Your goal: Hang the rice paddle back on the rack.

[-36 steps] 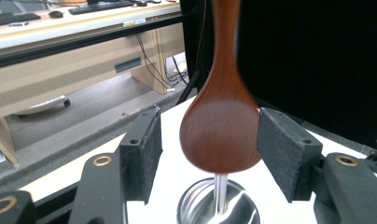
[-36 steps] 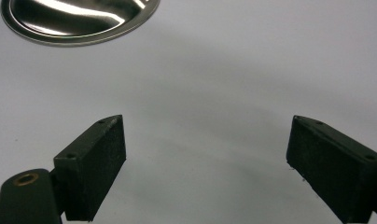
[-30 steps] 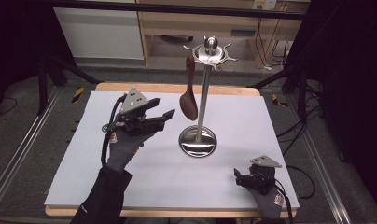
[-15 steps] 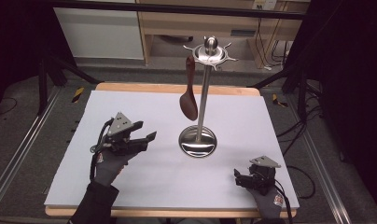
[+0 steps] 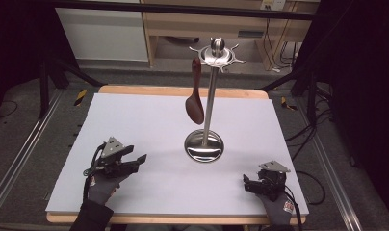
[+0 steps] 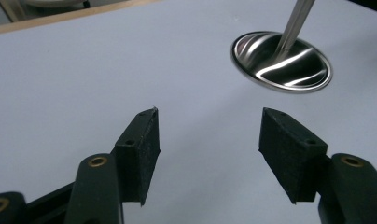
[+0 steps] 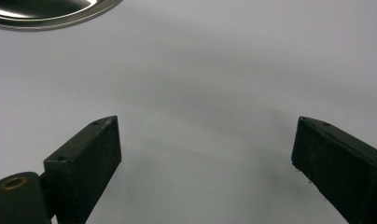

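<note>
High view: a steel stand (image 5: pixel 209 96) rises from a round base (image 5: pixel 204 146) near the middle of the white counter (image 5: pixel 135 115). A brown spoon (image 5: pixel 195 96) hangs from a hook under the stand's top ring, on the left side of the pole. Its long axis runs close to vertical, handle end up at the hook, bowl pointing down, well above the counter and apart from the base. The left tool (image 5: pixel 135 162) lies low near the front-left corner, the right tool (image 5: pixel 248 182) near the front-right corner; both are well apart from the stand and hold nothing. With the spoon hung and both tools empty by the front edge, the hanging looks done, and I judge little or nothing is left.

Left gripper view: the left tool (image 6: pixel 208 135) has its jaws spread wide over bare counter, aimed toward the base (image 6: pixel 282 60) and the foot of the pole.

Right gripper view: the right tool (image 7: pixel 205 149) is likewise spread wide and empty; the base's rim (image 7: pixel 51 11) shows at the top left.
</note>
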{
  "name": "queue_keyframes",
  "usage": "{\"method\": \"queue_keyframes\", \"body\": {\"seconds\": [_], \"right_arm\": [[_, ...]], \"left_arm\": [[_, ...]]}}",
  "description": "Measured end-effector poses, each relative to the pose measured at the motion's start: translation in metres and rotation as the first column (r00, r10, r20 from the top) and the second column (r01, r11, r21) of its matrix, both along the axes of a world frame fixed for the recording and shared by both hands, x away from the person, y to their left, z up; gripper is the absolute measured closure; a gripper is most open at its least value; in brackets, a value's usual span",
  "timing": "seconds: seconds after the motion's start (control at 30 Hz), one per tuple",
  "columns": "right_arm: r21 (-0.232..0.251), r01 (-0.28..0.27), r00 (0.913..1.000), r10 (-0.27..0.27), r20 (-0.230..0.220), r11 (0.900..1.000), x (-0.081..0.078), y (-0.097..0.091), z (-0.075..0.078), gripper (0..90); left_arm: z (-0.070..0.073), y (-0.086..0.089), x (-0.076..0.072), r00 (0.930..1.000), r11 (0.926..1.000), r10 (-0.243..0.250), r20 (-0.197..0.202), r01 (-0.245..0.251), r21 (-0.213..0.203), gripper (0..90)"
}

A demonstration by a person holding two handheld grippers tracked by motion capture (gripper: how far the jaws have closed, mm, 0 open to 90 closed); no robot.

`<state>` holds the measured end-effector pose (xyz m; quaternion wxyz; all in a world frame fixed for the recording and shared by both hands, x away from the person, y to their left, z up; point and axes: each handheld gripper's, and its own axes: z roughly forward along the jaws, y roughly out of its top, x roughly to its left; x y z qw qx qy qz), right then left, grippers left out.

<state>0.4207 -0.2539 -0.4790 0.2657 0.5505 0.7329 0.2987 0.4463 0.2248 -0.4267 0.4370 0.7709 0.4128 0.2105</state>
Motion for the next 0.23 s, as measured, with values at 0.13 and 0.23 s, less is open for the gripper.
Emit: {"method": "queue_keyframes", "body": {"seconds": [0.13,0.23], "right_arm": [[-0.004,0.013,0.9999,-0.013,0.009,0.9999,0.0,-0.002,0.0,8.5],[-0.005,0.019,0.9998,-0.019,0.008,0.9998,0.0,-0.003,0.001,8.5]], "left_arm": [[-0.013,0.013,-0.002,0.9988,0.9992,0.037,-0.032,-0.036,0.018,37.1],[-0.017,0.023,-0.003,0.9974,0.998,0.06,-0.041,-0.059,0.02,36.9]]}}
